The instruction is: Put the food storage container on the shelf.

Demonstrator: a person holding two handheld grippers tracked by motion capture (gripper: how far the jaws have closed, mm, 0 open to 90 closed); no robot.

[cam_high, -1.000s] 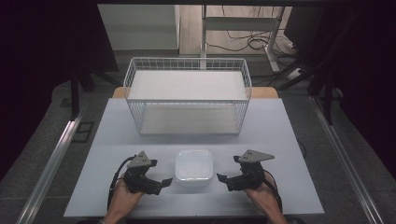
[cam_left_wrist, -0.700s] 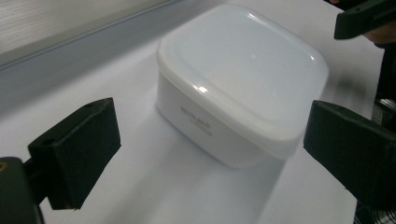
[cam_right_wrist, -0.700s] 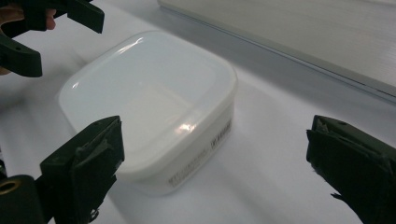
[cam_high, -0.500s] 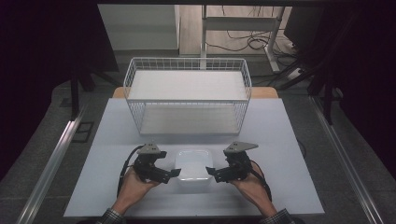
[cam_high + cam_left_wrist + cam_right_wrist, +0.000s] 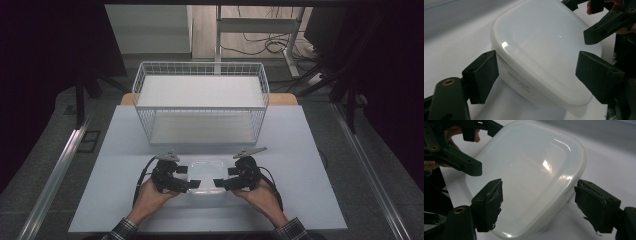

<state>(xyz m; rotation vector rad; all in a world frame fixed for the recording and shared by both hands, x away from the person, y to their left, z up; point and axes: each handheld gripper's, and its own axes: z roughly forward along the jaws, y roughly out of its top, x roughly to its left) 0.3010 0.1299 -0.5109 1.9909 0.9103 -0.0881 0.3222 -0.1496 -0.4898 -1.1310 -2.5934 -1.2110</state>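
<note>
In the high view we see a white lidded container point(image 5: 205, 175) lying on the pale tabletop point(image 5: 310, 200), low and centre in the frame, just below the white wire basket point(image 5: 200, 107). The left gripper point(image 5: 186, 177) flanks its left end and the right gripper point(image 5: 223, 178) its right end. In the left gripper view the container point(image 5: 541, 50) sits between the two black jaws, which have just been closing; the left one looks to touch its wall, the right stands just off it. In the right gripper view the container point(image 5: 529, 175) likewise lies between jaws that have been narrowing, small gaps showing.
</note>
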